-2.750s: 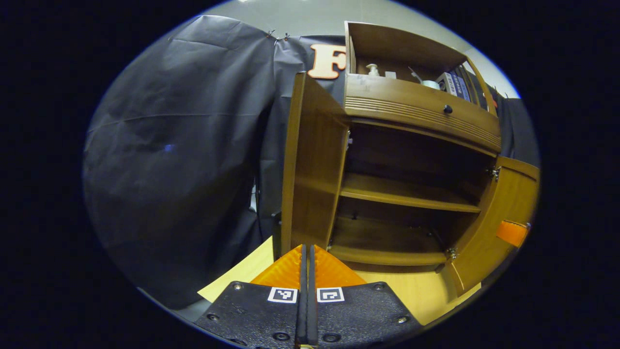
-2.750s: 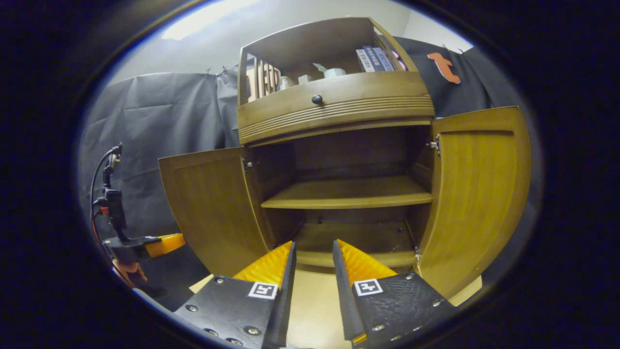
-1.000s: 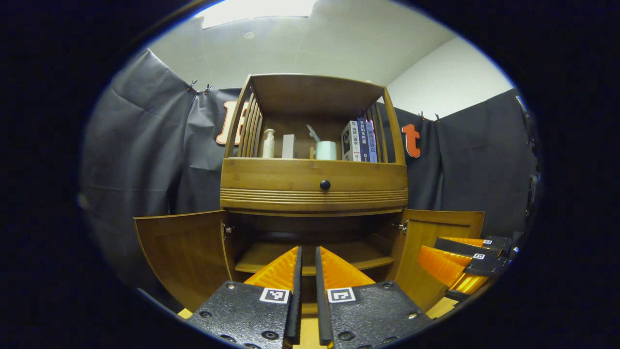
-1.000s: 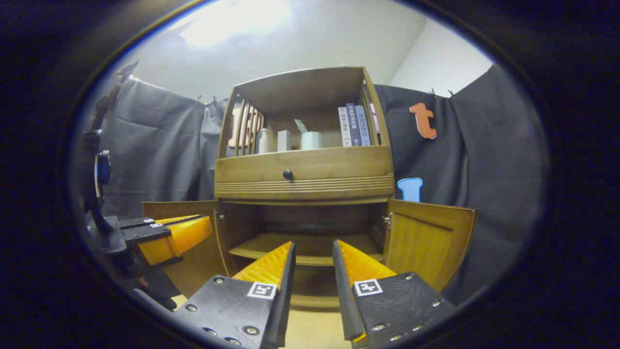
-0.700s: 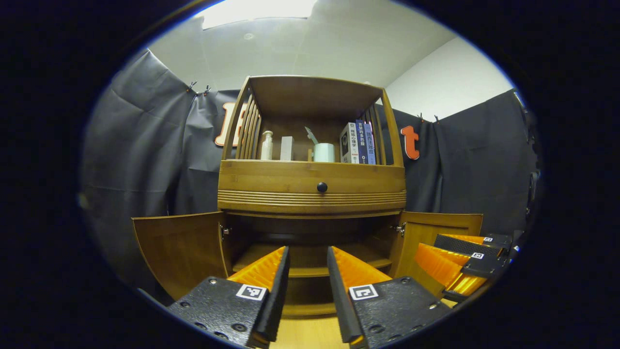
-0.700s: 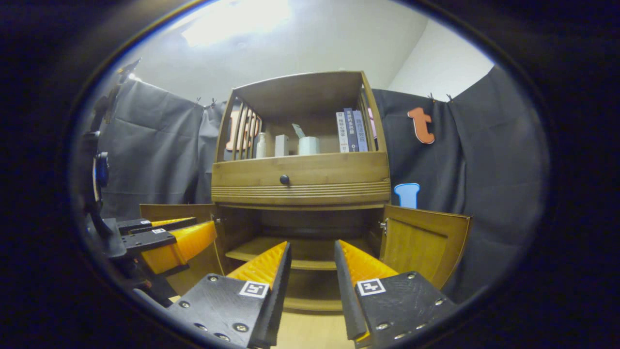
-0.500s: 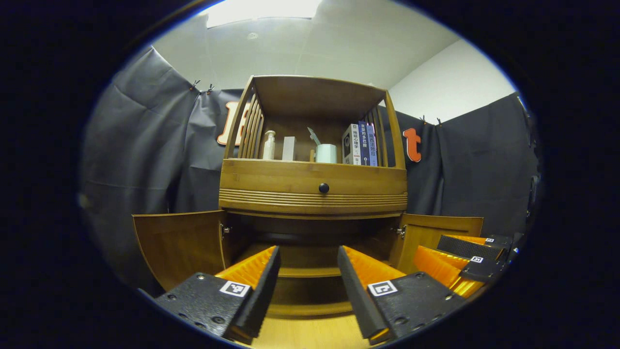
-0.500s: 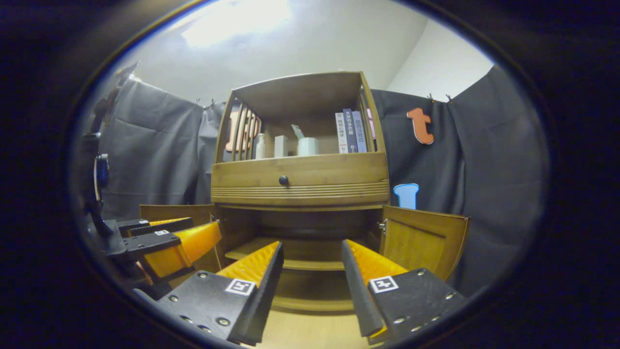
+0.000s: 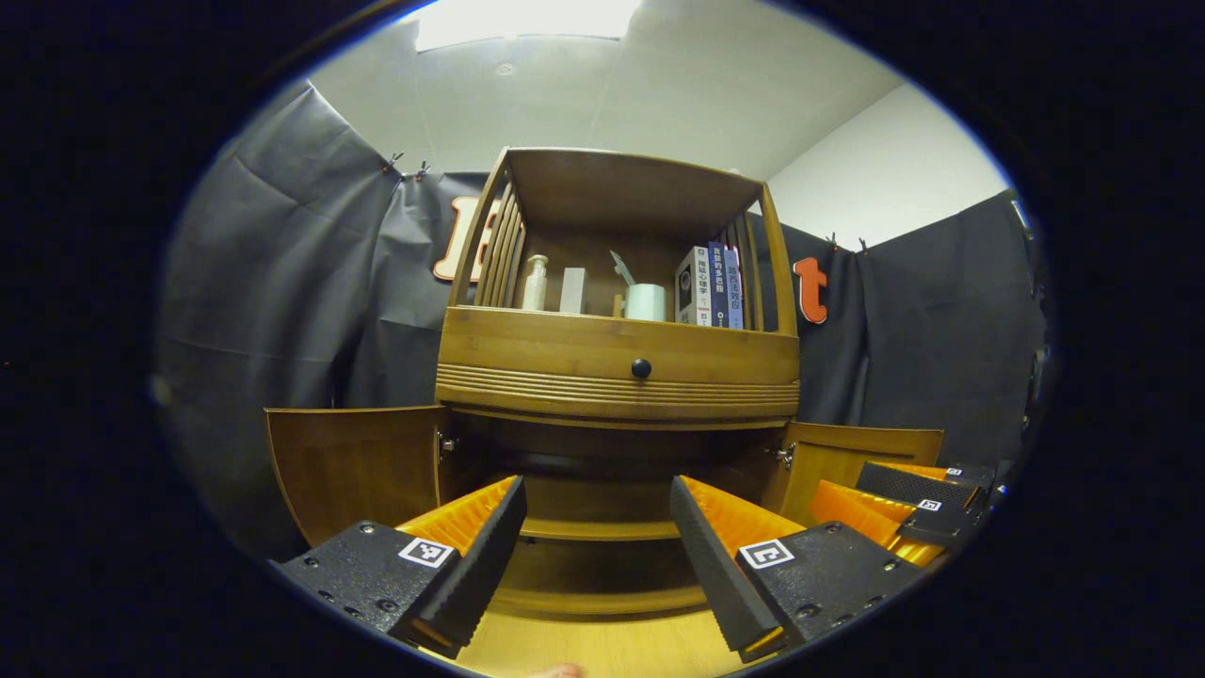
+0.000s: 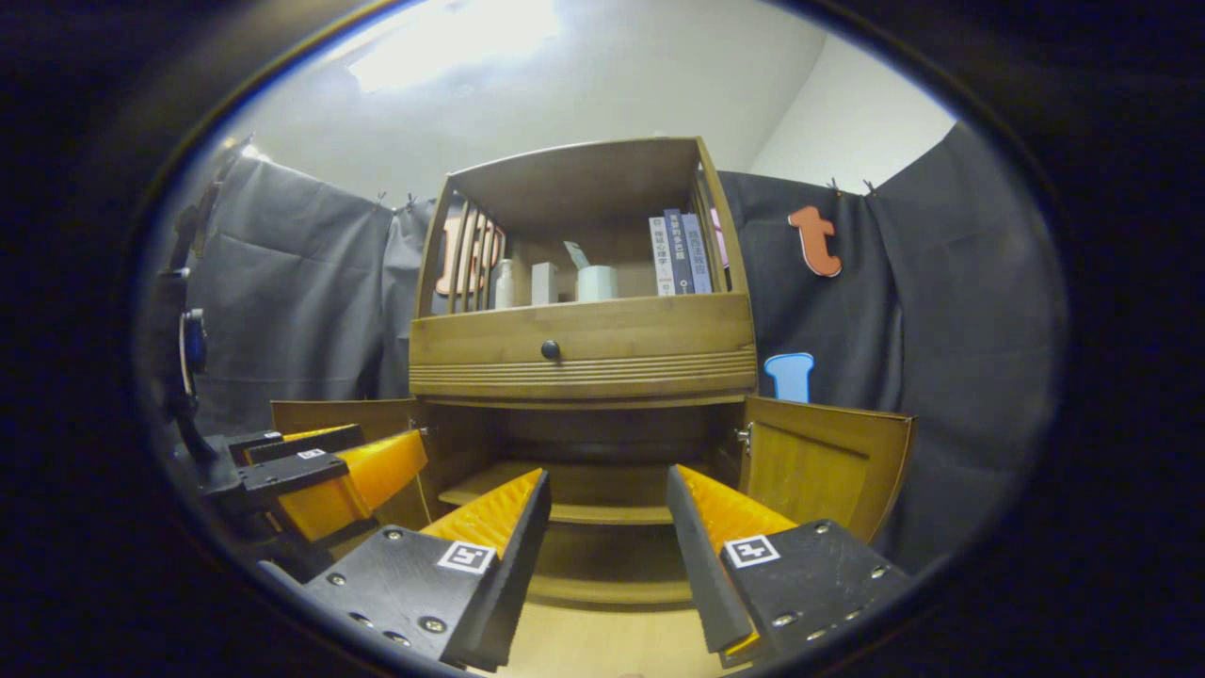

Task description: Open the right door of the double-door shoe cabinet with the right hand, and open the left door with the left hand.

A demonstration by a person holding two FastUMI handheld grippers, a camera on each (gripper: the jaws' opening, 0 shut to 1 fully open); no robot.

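The wooden shoe cabinet [image 9: 617, 363] stands ahead with both lower doors swung wide. In the left gripper view the left door [image 9: 353, 466] points left and the right door [image 9: 847, 447] points right. My left gripper [image 9: 598, 499] is open, well back from the cabinet, with nothing between its fingers. My right gripper [image 9: 875, 490] shows at the lower right in front of the right door. In the right gripper view my right gripper [image 10: 607, 480] is open and holds nothing. The left door [image 10: 320, 414] is partly hidden by my left gripper [image 10: 377, 447]; the right door [image 10: 824, 461] stands open.
A drawer with a black knob [image 9: 641, 367] sits above the doors. The top shelf holds a bottle [image 9: 535, 282], a cup [image 9: 646, 301] and books [image 9: 713, 284]. Inside are bare shelves [image 10: 574, 504]. Light wooden floor [image 9: 602, 645] lies in front; black cloth hangs on both sides.
Both grippers have drawn back from the cabinet and now face it squarely. The left gripper went from shut to wide open. The right gripper's fingers spread wider. Both doors stay open.
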